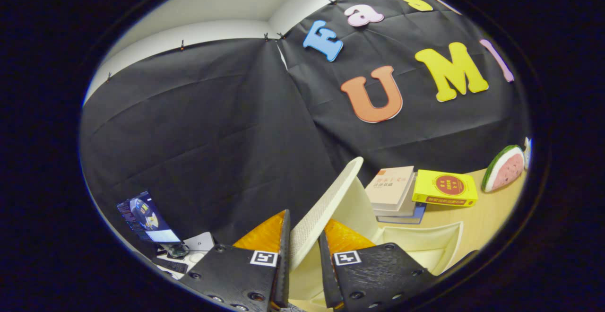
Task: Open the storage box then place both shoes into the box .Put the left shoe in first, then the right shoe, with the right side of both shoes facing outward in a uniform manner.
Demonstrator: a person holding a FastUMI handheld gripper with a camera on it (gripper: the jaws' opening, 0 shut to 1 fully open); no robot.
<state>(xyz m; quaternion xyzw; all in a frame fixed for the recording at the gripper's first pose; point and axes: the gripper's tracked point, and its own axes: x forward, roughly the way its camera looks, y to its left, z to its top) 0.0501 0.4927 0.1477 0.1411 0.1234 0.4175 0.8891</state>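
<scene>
Fingers (pixel 283 250) on my gripper (pixel 305 255) pinch the box (pixel 425 246) lid (pixel 326 208), raised between them; three books (pixel 416 191) beyond.

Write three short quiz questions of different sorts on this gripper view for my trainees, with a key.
1. True or false: the storage box has its lid raised.
2. What lies between the gripper jaws? A) the lid B) a shoe C) a book
3. Which thing stands beyond the yellow book, by the booth wall?

Key: 1. true. 2. A; the jaws are closed on the lid's edge. 3. The watermelon slice.
</scene>
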